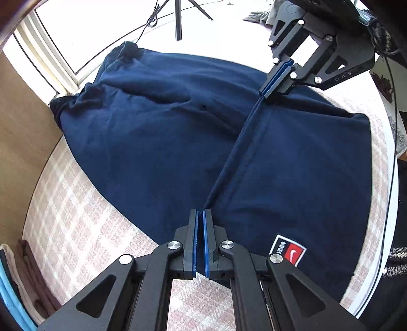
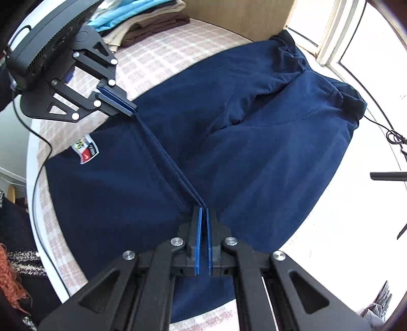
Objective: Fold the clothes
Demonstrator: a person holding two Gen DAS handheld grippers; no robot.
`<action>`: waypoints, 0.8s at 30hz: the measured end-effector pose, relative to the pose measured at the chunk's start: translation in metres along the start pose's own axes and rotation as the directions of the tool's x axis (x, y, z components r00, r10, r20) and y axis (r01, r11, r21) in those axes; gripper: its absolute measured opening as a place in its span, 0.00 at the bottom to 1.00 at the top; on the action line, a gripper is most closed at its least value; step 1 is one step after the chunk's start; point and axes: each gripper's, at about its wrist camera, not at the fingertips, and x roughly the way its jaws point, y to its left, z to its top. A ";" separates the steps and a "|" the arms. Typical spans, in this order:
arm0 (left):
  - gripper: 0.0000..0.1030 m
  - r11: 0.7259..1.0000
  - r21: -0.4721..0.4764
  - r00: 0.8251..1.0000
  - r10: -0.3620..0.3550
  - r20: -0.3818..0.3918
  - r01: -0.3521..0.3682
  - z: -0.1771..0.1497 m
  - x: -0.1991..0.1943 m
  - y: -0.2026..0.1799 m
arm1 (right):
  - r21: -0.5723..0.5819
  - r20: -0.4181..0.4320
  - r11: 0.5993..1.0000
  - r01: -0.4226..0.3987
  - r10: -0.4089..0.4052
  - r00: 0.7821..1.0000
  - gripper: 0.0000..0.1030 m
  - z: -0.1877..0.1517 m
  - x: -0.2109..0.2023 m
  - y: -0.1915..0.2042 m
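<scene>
A navy blue pair of shorts (image 1: 157, 132) with a red and white Nike patch (image 1: 287, 250) lies spread on a checked table cover (image 1: 76, 224). My left gripper (image 1: 200, 212) is shut on one end of a raised hem edge (image 1: 234, 152). My right gripper (image 1: 265, 93) is shut on the other end, so the edge stretches taut between them. In the right wrist view the right gripper (image 2: 204, 210) pinches the hem (image 2: 165, 157), the left gripper (image 2: 132, 110) holds the far end, and the shorts (image 2: 254, 157) and patch (image 2: 86, 154) show.
A stack of folded clothes (image 2: 142, 23) in blue, beige and brown sits at the table's corner, also showing in the left wrist view (image 1: 20, 280). A wooden panel (image 1: 23, 142) borders the table. A tripod (image 1: 178, 17) and cable stand on the bright floor beyond.
</scene>
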 end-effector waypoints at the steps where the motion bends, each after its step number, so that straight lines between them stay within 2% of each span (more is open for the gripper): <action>1: 0.00 1.000 0.006 1.000 -0.002 -0.005 0.002 -0.001 0.000 -0.001 | 0.010 -0.021 1.000 -0.016 0.016 1.000 0.05 0.001 0.006 -0.002; 2: 0.00 1.000 0.012 1.000 -0.005 -0.009 0.005 -0.003 0.001 -0.003 | 0.010 -0.025 1.000 -0.022 0.022 0.999 0.07 0.002 0.001 -0.002; 4: 0.13 1.000 -0.001 1.000 0.007 -0.003 -0.007 -0.008 -0.012 -0.003 | 0.017 -0.007 0.999 -0.038 0.038 0.999 0.13 0.002 -0.018 -0.002; 6: 0.17 1.000 -0.015 1.000 0.020 0.005 -0.020 -0.013 -0.026 -0.002 | 0.093 0.053 0.995 -0.041 0.037 0.998 0.31 -0.010 -0.049 -0.008; 7: 0.16 0.998 -0.053 1.000 0.021 0.005 -0.021 -0.020 -0.035 0.000 | 0.149 0.076 0.988 -0.042 0.031 0.997 0.41 -0.021 -0.061 -0.013; 8: 0.15 0.995 -0.094 1.000 0.021 0.005 -0.021 -0.027 -0.044 0.003 | 0.208 0.095 0.977 -0.044 0.024 0.995 0.42 -0.033 -0.072 -0.018; 9: 0.16 0.992 -0.126 1.000 0.019 0.017 -0.017 -0.037 -0.053 0.002 | 0.265 0.114 0.963 -0.046 0.016 0.993 0.42 -0.045 -0.084 -0.023; 12: 0.17 0.980 -0.197 1.000 -0.011 0.020 0.015 -0.068 -0.067 -0.005 | 0.360 0.145 0.931 -0.055 0.002 0.989 0.42 -0.111 -0.102 -0.030; 13: 0.17 0.974 -0.222 0.999 -0.034 0.028 0.040 -0.073 -0.069 -0.009 | 0.385 0.156 0.920 -0.068 0.008 0.988 0.41 -0.124 -0.102 -0.025; 14: 0.17 0.970 -0.233 0.997 -0.058 0.041 0.066 -0.074 -0.069 -0.011 | 0.396 0.180 0.911 -0.116 0.047 0.983 0.37 -0.130 -0.097 -0.018; 15: 0.17 0.966 -0.241 0.995 -0.082 0.055 0.093 -0.074 -0.069 -0.013 | 0.402 0.207 0.899 -0.175 0.097 0.974 0.34 -0.134 -0.091 -0.011; 17: 0.17 0.966 -0.234 0.993 -0.102 0.064 0.114 -0.071 -0.062 -0.024 | 0.390 0.185 0.901 -0.190 0.126 0.975 0.25 -0.135 -0.078 -0.005; 19: 0.18 0.967 -0.219 0.992 -0.121 0.043 0.127 -0.069 -0.046 -0.033 | 0.343 0.139 0.928 -0.143 0.100 0.985 0.20 -0.125 -0.058 0.003; 20: 0.20 0.968 -0.212 0.991 -0.130 0.032 0.134 -0.068 -0.039 -0.038 | 0.317 0.125 0.941 -0.117 0.081 0.989 0.14 -0.119 -0.046 0.006; 21: 0.20 0.979 -0.186 0.995 -0.094 -0.019 0.089 -0.075 -0.033 -0.044 | 0.312 0.122 0.946 -0.082 0.046 0.991 0.11 -0.116 -0.044 0.003; 22: 0.19 0.979 -0.191 0.997 -0.078 -0.022 0.072 -0.079 -0.038 -0.043 | 0.338 0.112 0.939 -0.057 0.020 0.994 0.06 -0.116 -0.048 -0.004; 24: 0.18 0.976 -0.215 0.999 -0.049 -0.011 0.046 -0.086 -0.054 -0.039 | 0.386 0.111 0.921 -0.044 0.001 0.994 0.10 -0.118 -0.061 -0.014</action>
